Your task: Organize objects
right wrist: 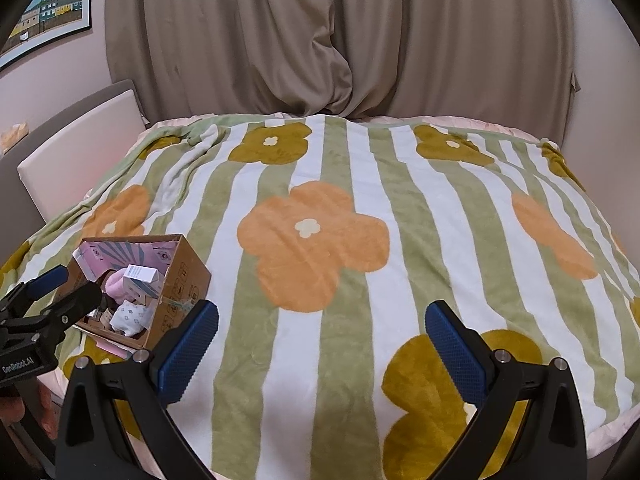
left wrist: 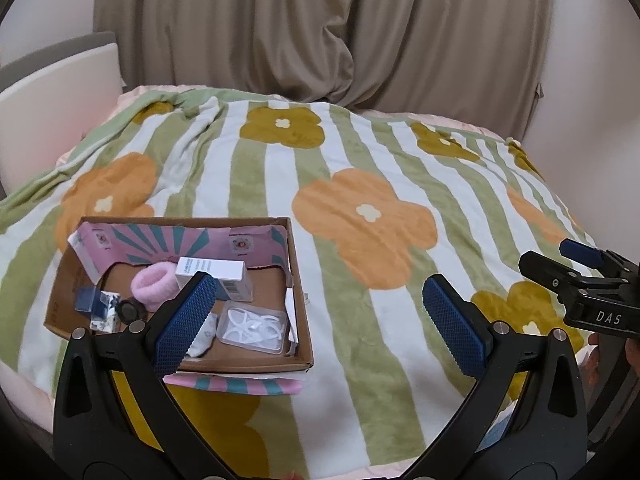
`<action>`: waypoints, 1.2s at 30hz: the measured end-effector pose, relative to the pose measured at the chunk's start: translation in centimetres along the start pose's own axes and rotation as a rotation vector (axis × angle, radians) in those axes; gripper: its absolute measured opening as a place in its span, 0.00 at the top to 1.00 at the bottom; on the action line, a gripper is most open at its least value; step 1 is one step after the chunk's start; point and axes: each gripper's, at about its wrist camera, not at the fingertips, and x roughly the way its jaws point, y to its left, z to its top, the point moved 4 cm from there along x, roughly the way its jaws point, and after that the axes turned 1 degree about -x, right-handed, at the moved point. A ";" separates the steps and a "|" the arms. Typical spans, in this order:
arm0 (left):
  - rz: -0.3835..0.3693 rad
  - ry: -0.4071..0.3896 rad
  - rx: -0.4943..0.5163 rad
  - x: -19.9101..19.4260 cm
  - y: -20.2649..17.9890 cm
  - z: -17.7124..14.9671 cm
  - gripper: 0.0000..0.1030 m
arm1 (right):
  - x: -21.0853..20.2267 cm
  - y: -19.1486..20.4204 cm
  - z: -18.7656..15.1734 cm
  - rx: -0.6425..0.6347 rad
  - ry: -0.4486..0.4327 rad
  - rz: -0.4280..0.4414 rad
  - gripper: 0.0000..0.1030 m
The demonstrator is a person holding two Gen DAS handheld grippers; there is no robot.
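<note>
Flower-striped blanket over bed, beige curtains behind, cardboard box near edge.

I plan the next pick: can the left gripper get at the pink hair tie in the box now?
Probably yes: the left gripper is open, the cardboard box has no lid, and the pink hair tie lies uncovered.

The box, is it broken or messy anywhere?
Yes. The box has a torn pink lining, ragged along its edge, and a strip of it pokes out underneath at the front. The things inside look tidy.

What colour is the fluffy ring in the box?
Pale pink: the fluffy ring shows best in the left wrist view.
</note>
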 end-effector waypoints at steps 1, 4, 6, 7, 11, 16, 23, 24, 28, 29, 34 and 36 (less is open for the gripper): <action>-0.004 -0.001 -0.002 0.0 0.0 -0.1 0.00 | 0.0 0.0 0.0 0.000 0.000 0.001 0.00; -0.004 -0.001 -0.002 0.0 -0.1 -0.2 0.00 | 0.1 0.0 0.0 -0.005 0.001 -0.005 0.00; -0.006 -0.001 0.004 0.0 -0.2 -0.3 0.00 | 0.1 0.1 0.0 -0.006 0.003 -0.009 0.00; -0.007 -0.001 0.006 0.0 -0.2 -0.4 0.00 | 0.1 0.1 -0.1 -0.006 0.004 -0.010 0.00; -0.009 0.001 0.007 0.0 -0.3 -0.5 0.00 | 0.2 0.1 -0.1 -0.006 0.003 -0.009 0.00; -0.008 0.007 0.001 0.1 -0.3 -0.6 0.00 | 0.1 0.1 -0.1 -0.006 0.003 -0.010 0.00; -0.013 0.011 -0.015 0.5 0.1 -0.7 0.00 | 0.3 0.1 0.0 -0.006 0.001 -0.016 0.00; -0.012 0.014 -0.017 0.6 0.1 -0.6 0.00 | 0.3 0.1 0.1 -0.007 0.001 -0.016 0.00; -0.008 0.017 -0.009 0.7 0.1 -0.7 0.00 | 0.3 0.2 0.1 -0.005 0.001 -0.016 0.00; -0.008 0.017 -0.010 0.8 0.0 -0.7 0.00 | 0.3 0.2 0.1 -0.005 0.000 -0.017 0.00; 0.005 0.009 -0.003 0.7 0.1 -0.5 0.00 | 0.3 0.2 0.2 -0.006 0.001 -0.016 0.00; 0.017 0.001 -0.001 0.5 0.2 -0.4 0.00 | 0.4 0.2 0.2 -0.005 0.000 -0.014 0.00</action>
